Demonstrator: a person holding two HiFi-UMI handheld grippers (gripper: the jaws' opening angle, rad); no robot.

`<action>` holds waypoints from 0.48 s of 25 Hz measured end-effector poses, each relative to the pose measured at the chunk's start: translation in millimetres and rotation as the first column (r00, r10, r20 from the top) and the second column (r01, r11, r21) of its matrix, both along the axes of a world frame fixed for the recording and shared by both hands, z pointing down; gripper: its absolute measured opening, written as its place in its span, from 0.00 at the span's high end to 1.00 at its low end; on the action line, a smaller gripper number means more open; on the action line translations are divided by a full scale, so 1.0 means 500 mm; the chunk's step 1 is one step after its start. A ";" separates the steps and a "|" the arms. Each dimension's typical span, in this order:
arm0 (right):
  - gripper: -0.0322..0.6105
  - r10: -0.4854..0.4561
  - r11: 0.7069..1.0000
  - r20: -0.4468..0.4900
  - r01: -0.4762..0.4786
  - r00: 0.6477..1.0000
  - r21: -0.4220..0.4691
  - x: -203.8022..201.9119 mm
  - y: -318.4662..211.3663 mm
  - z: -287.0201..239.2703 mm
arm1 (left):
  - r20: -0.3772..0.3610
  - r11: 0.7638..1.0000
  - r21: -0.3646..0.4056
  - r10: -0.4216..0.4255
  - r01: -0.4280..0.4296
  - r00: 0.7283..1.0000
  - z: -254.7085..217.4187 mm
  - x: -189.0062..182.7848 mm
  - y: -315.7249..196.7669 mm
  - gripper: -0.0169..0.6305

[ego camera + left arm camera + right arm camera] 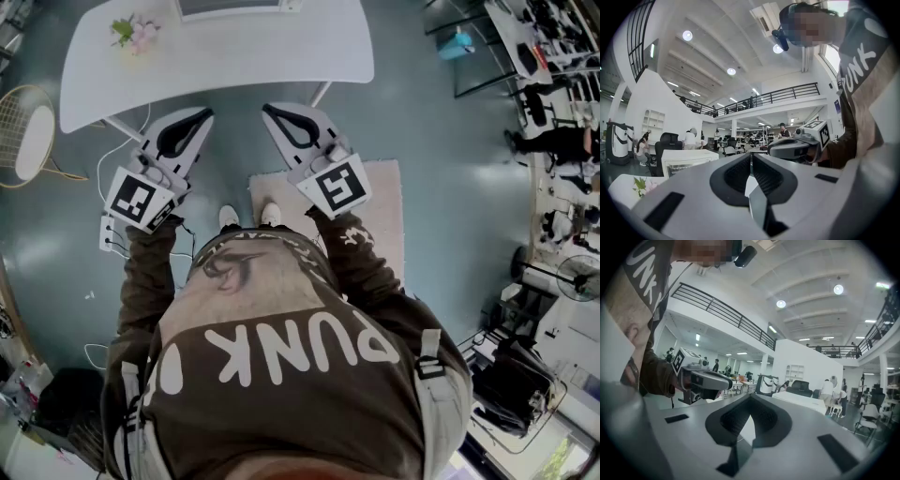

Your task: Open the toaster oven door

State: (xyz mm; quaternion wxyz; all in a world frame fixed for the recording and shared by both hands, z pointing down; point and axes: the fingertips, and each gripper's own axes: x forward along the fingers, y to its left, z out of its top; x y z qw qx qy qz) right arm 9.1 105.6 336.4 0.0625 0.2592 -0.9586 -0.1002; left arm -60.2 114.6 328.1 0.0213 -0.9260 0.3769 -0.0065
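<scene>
**Both grippers closed and empty, short of the toaster oven**

My left gripper [202, 114] and right gripper [268, 109] are held level and side by side, just short of the near edge of the white surface [281, 56]. Each gripper's jaws are pressed together with nothing between them. The toaster oven [689, 160] stands at the far side of the surface, well apart from both grippers and untouched. A small bunch of flowers [134, 32] sits toward the surface's left end. My shoes [228, 217] rest at the edge of a pale rug [380, 216].
</scene>
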 end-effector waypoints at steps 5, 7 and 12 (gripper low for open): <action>0.94 -0.001 1.000 -0.003 0.001 1.000 -0.001 0.004 0.001 -0.002 | 0.002 1.000 -0.006 0.000 0.000 1.000 0.001 0.006 0.001 0.96; 0.94 0.000 1.000 -0.005 0.000 1.000 -0.002 0.008 0.001 0.001 | 0.004 1.000 -0.009 0.002 -0.002 1.000 0.003 0.010 0.002 0.96; 0.94 0.000 1.000 -0.003 0.000 1.000 -0.001 0.018 -0.001 0.001 | 0.003 1.000 -0.003 -0.002 0.002 1.000 -0.001 0.019 0.001 0.96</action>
